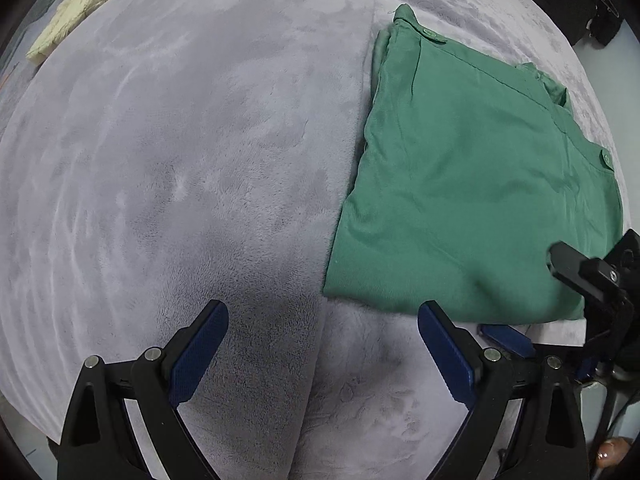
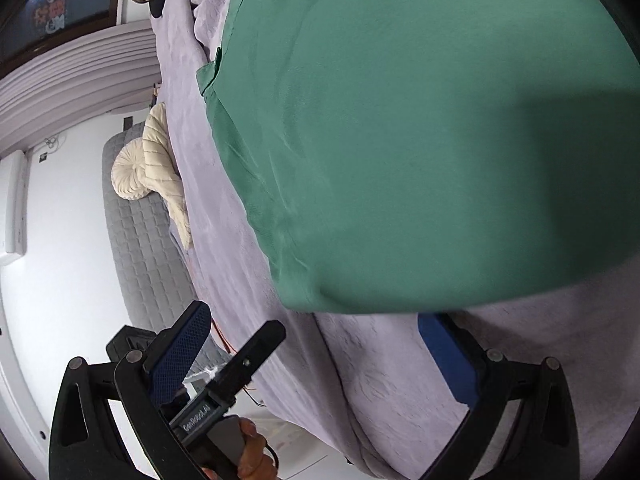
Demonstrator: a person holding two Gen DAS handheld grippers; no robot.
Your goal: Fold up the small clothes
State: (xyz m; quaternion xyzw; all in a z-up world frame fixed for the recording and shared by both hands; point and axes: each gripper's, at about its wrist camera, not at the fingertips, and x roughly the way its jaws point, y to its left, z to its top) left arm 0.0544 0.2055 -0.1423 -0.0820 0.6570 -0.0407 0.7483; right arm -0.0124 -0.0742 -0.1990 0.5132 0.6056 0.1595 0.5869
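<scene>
Green garment (image 1: 472,184), folded flat, 2 buttons, on grey blanket (image 1: 180,160)

Both wrist views close above green garment (image 1: 460,184)

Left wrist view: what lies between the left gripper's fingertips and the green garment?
Only bare grey blanket separates the open left gripper from the folded green garment; nothing else shows there.

left of the green garment (image 1: 460,184) the grey blanket (image 1: 180,160) lies bare; a cream jacket (image 1: 76,8) sits far off.
</scene>
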